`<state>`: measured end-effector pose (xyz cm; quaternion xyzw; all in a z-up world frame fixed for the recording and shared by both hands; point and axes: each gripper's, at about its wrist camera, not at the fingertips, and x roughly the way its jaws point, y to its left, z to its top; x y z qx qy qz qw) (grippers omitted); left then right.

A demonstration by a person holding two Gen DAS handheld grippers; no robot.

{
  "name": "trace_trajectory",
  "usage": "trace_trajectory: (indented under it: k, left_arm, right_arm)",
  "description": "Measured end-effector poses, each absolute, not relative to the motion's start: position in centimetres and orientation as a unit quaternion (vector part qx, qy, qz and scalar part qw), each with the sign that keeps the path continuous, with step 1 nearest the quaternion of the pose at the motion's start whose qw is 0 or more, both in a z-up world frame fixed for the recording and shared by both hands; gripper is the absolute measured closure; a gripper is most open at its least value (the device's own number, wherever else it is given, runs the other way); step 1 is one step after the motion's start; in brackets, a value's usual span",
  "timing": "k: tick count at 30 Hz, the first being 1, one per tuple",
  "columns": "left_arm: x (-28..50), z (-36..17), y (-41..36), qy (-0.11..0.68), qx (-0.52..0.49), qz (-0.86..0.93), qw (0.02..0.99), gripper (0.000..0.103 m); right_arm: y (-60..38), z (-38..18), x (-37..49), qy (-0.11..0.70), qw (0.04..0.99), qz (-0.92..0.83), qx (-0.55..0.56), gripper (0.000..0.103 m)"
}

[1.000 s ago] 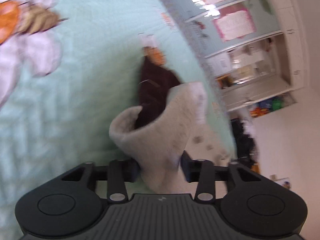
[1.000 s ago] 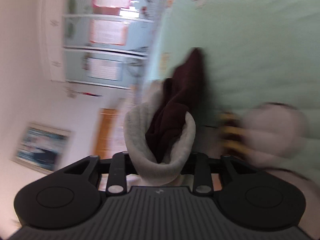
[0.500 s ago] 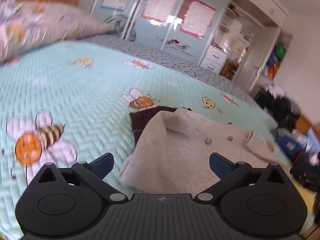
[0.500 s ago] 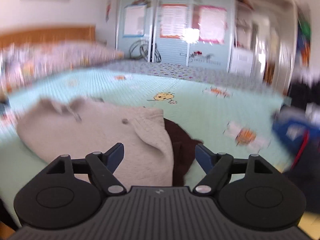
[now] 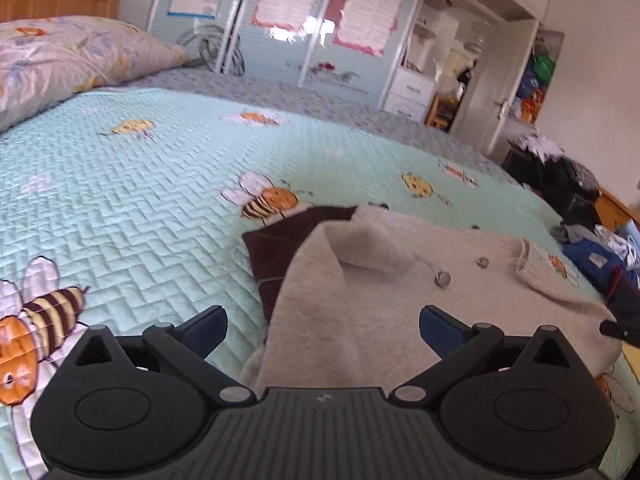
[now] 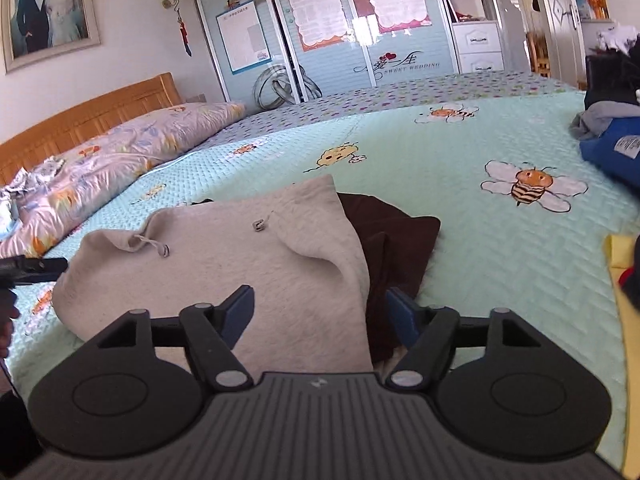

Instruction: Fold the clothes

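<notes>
A beige fleece garment (image 5: 384, 296) (image 6: 248, 256) with small buttons lies folded on the mint quilt, over a dark brown garment (image 5: 280, 244) (image 6: 392, 236) that sticks out along one side. My left gripper (image 5: 323, 326) hovers above the beige garment's near edge; its jaws are closing, spread wide, with nothing pressed between them. My right gripper (image 6: 320, 312) hovers over the seam where beige meets brown; its jaws are closing too, and the pads touch no cloth. Each gripper's tip shows at the edge of the other view.
The bed's quilt (image 5: 140, 208) (image 6: 500, 248) carries bee prints. Floral pillows (image 6: 112, 152) (image 5: 60, 64) lie at the wooden headboard (image 6: 84, 120). A blue garment (image 6: 612, 148) (image 5: 600, 264) and a pile of other clothes sit at the bed's far side. A yellow item (image 6: 620, 268) lies near the right edge.
Both grippers let go of the bunched beige and brown cloth, rolled level and rose. The garments now lie flat on the quilt. Both jaws sprang wide, then narrowed a little.
</notes>
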<state>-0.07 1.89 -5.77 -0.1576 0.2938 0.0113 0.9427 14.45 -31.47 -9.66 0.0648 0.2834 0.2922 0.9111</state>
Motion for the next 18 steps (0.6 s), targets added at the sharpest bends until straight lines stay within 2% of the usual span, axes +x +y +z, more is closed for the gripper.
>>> trace_trajectory:
  k: [1, 3, 4, 5, 6, 7, 8, 13, 18]
  left_arm:
    - [0.5, -6.0, 1.9, 0.305, -0.163, -0.005, 0.938, 0.029]
    - [1.0, -6.1, 1.9, 0.314, -0.165, -0.011, 0.935, 0.048]
    - [1.1, -6.2, 2.0, 0.316, -0.165, -0.010, 0.934, 0.055]
    - [1.2, -6.3, 2.3, 0.319, -0.168, -0.011, 0.932, 0.072]
    - [1.2, -6.4, 2.6, 0.322, -0.175, -0.014, 0.930, 0.079]
    - [1.1, -6.5, 3.0, 0.325, -0.185, -0.022, 0.927, 0.081]
    - [1.1, -6.7, 3.3, 0.328, -0.193, -0.028, 0.924, 0.086]
    - [0.5, -6.7, 4.7, 0.329, -0.230, -0.049, 0.915, 0.089]
    - [-1.1, -6.9, 6.7, 0.331, -0.284, -0.073, 0.897, 0.090]
  right_arm:
    - [-31.4, -9.7, 14.5, 0.288, 0.909, 0.294, 0.065, 0.052]
    - [-31.0, -9.7, 14.4, 0.291, 0.910, 0.289, 0.059, 0.057]
    - [-31.0, -9.7, 14.4, 0.291, 0.912, 0.285, 0.056, 0.063]
    - [-31.1, -9.7, 14.3, 0.290, 0.913, 0.282, 0.053, 0.071]
    - [-31.2, -9.6, 14.3, 0.289, 0.915, 0.278, 0.050, 0.078]
    - [-31.4, -9.6, 14.2, 0.288, 0.916, 0.275, 0.051, 0.086]
    - [-31.6, -9.6, 14.1, 0.289, 0.915, 0.275, 0.055, 0.090]
    - [-32.4, -9.4, 14.0, 0.283, 0.911, 0.283, 0.101, 0.092]
    - [-36.0, -10.0, 14.6, 0.307, 0.848, 0.332, 0.276, 0.092]
